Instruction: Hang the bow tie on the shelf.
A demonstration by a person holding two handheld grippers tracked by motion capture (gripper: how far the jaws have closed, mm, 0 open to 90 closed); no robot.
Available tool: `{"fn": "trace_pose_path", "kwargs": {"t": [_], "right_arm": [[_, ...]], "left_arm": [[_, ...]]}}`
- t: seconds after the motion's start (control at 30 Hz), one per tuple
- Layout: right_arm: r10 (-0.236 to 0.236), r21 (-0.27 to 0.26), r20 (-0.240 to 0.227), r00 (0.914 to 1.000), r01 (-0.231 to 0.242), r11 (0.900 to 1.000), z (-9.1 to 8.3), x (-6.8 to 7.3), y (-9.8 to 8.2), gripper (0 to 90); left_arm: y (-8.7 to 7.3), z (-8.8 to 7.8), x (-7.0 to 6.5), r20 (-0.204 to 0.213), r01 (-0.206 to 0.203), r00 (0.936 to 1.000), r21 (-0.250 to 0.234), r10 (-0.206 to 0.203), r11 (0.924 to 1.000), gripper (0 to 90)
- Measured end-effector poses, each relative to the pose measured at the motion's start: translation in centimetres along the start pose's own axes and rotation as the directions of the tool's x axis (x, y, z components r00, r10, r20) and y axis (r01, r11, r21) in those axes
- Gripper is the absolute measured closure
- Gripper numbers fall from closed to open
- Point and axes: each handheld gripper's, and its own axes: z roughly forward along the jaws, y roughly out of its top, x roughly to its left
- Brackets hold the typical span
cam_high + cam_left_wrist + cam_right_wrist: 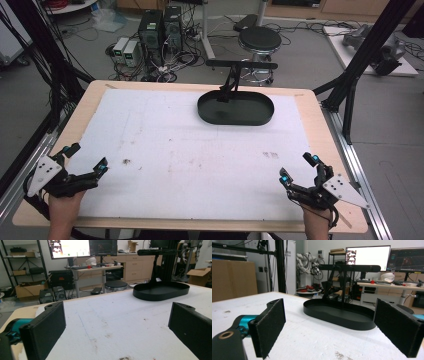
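A black oval tray (236, 108) with an upright T-shaped rack (241, 65) rising from it stands at the far middle of the white-covered table (175, 150). My left gripper (89, 156) rests near the front left corner, jaws wide open, nothing between them. At the front right, my right gripper (298, 168) is likewise open and holds nothing. The left gripper view has the tray (161, 290) far ahead to the right beyond the open gripper (117, 327). In the right gripper view the tray (339, 313) lies straight ahead between the open gripper's (337, 332) pads.
Faint stains (126, 161) mark the white cover. Black frame posts (350, 85) stand at the table's right edge. Beyond the far edge are a round stool (258, 39) and computer towers (160, 27) on the floor.
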Motion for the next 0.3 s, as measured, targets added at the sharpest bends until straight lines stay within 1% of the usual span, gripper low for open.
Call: {"fn": "trace_pose_path", "kwargs": {"t": [0.07,0.23,0.3], "right_arm": [[-0.004,0.003,-0.001,1.0000,0.004,1.000,0.02,0.01,-0.03,9.8],[-0.034,0.011,0.002,0.9994,0.034,0.999,0.21,0.19,0.00,9.9],[-0.036,0.011,0.001,0.9993,0.036,0.999,0.22,0.18,0.01,9.9]], "left_arm": [[0.01,-0.02,0.01,0.003,0.002,1.0000,0.001,-0.002,1.0000,1.7],[0.02,-0.09,-0.01,0.008,0.005,1.0000,-0.005,-0.005,1.0000,1.7],[0.03,-0.08,-0.02,0.010,0.006,0.9999,-0.002,-0.006,1.0000,1.7]]}}
